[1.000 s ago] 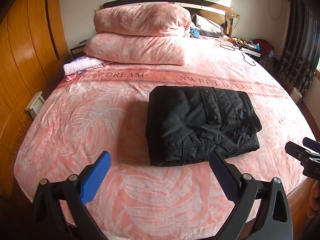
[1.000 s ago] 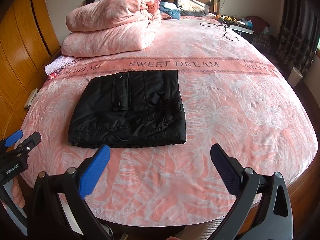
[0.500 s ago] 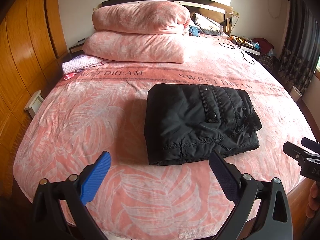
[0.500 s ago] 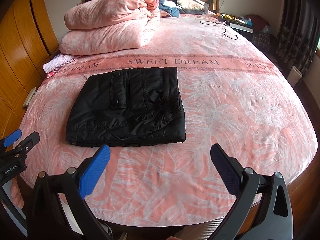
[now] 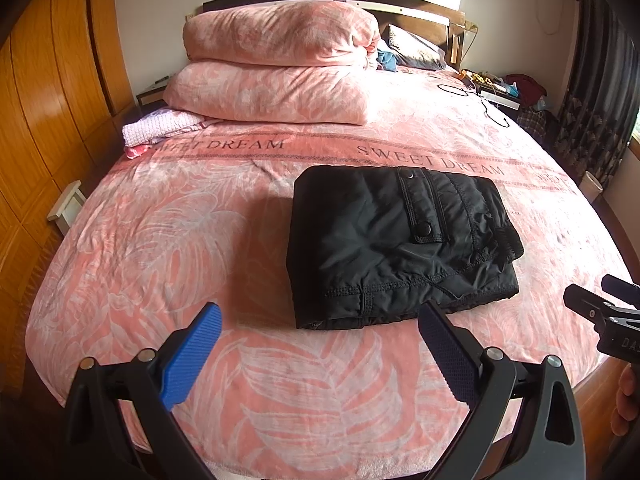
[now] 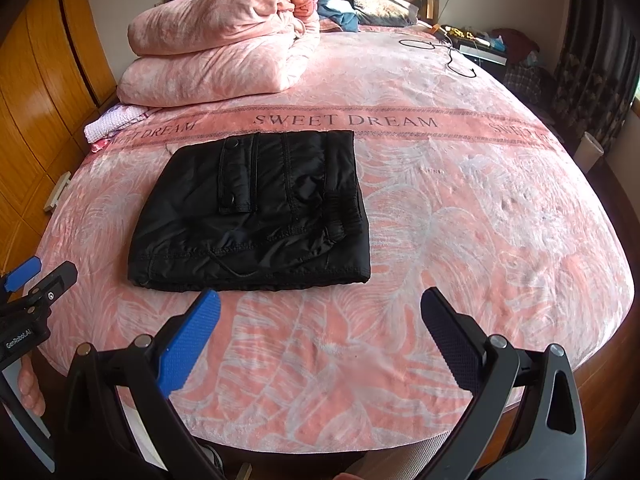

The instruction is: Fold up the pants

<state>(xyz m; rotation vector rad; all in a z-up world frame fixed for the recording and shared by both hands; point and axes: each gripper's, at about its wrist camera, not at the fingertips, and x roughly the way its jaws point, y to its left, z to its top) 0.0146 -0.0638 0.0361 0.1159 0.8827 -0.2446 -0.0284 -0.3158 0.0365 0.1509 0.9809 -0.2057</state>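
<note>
Now | folded pants [image 5: 396, 244] on bed [image 5: 160, 240] | left claw [image 5: 320, 356] agape, just short | right claw [image 6: 320, 336] agape, likewise

Both my views have crept toward the bed [image 5: 160, 240]. The folded black pants [image 5: 392, 248] sit slightly lower and nearer in the left view; in the right view their near edge [image 6: 256, 280] has closed on my left blue pad [image 6: 188, 344]. The stacked quilt [image 5: 276, 68] has drifted down-frame. My left gripper [image 5: 320, 356] has edged a touch upward at the right view's margin.
</note>
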